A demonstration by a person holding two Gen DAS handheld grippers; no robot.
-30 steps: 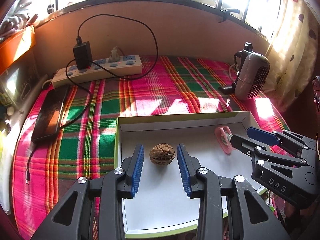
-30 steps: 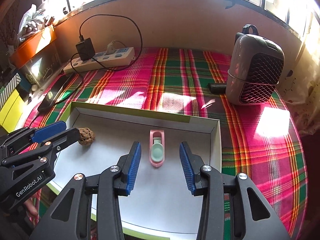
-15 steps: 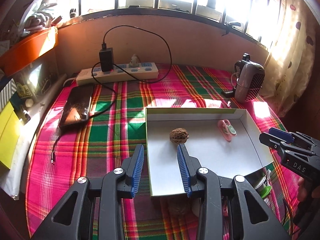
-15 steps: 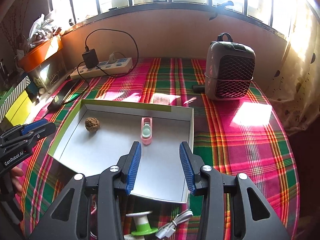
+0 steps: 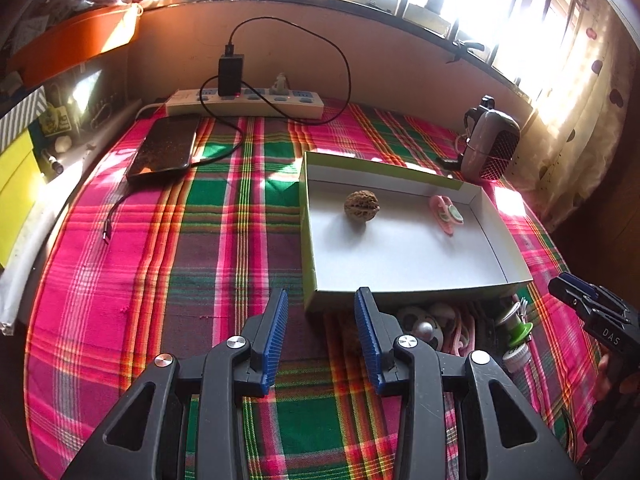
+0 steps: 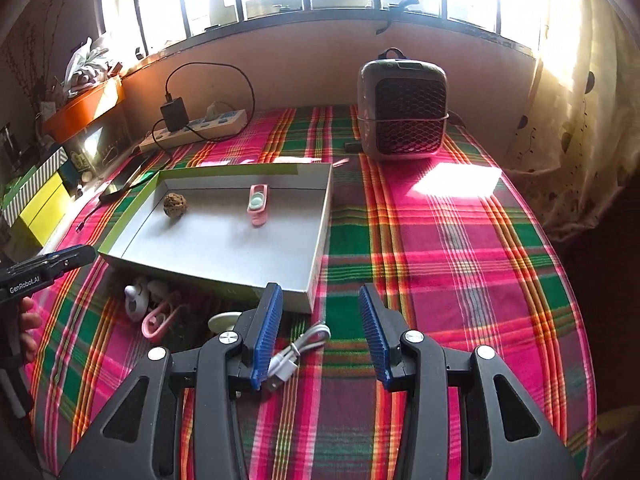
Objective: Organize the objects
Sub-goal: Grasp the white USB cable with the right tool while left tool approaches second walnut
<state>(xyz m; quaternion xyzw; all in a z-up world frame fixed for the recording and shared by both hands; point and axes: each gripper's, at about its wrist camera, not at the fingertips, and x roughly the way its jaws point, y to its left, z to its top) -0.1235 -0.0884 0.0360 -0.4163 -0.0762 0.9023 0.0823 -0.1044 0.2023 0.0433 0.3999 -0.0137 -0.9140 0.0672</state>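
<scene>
A shallow white box with green rim (image 5: 404, 240) (image 6: 320, 240) lies on the plaid cloth. In it are a brown walnut (image 5: 361, 205) (image 6: 175, 204) and a pink clip with a mint pad (image 5: 446, 214) (image 6: 257, 204). My left gripper (image 5: 322, 320) is open and empty, above the cloth in front of the box's near left corner. My right gripper (image 6: 320, 312) is open and empty, in front of the box's near right corner. Small items lie before the box: a white toy (image 6: 136, 300), a pink loop (image 6: 160, 320), a white USB cable (image 6: 300, 350), a green-white spool (image 5: 518, 332).
A power strip (image 5: 244, 102) with a black charger and cable lies at the back, with a dark phone (image 5: 164, 148) in front of it. A small grey heater (image 6: 402, 108) stands at the back right. Yellow boxes (image 6: 36, 208) and an orange planter (image 5: 76, 40) are on the left.
Both grippers have pulled back and up from the box, leaving the walnut and the pink clip inside. The small items in front of the box have come into view.
</scene>
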